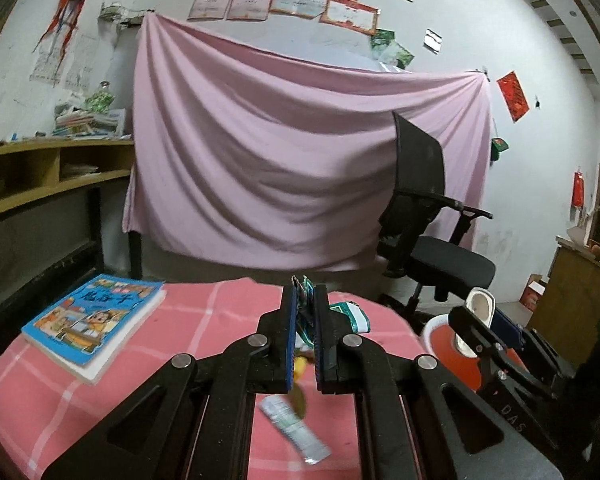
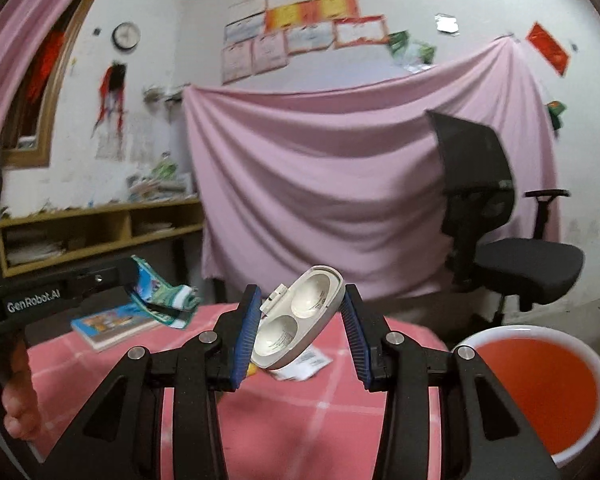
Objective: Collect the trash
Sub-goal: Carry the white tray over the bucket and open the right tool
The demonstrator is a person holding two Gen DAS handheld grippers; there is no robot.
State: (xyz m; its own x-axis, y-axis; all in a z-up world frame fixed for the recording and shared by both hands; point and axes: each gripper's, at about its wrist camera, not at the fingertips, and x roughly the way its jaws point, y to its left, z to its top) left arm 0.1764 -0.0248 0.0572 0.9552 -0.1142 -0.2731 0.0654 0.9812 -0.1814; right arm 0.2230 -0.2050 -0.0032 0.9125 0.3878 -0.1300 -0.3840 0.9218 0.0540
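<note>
My left gripper [image 1: 303, 312] is shut on a crumpled green and blue wrapper [image 1: 305, 300], held above the pink checked tablecloth [image 1: 204, 320]. The wrapper also shows in the right wrist view [image 2: 160, 296]. My right gripper [image 2: 300, 328] is shut on a white plastic blister tray [image 2: 296, 320] with two round wells, held above the table's right side. This tray shows in the left wrist view [image 1: 480, 306] too. A white sachet [image 1: 296, 428] and a small yellow piece [image 1: 299, 366] lie on the cloth below my left gripper. A red bin with a white rim [image 2: 540, 392] stands to the right of the table.
A blue children's book [image 1: 92, 316] lies at the table's left. A black office chair [image 1: 428, 216] stands behind the table on the right, before a hanging pink sheet [image 1: 284, 152]. A wooden shelf [image 1: 48, 168] runs along the left wall.
</note>
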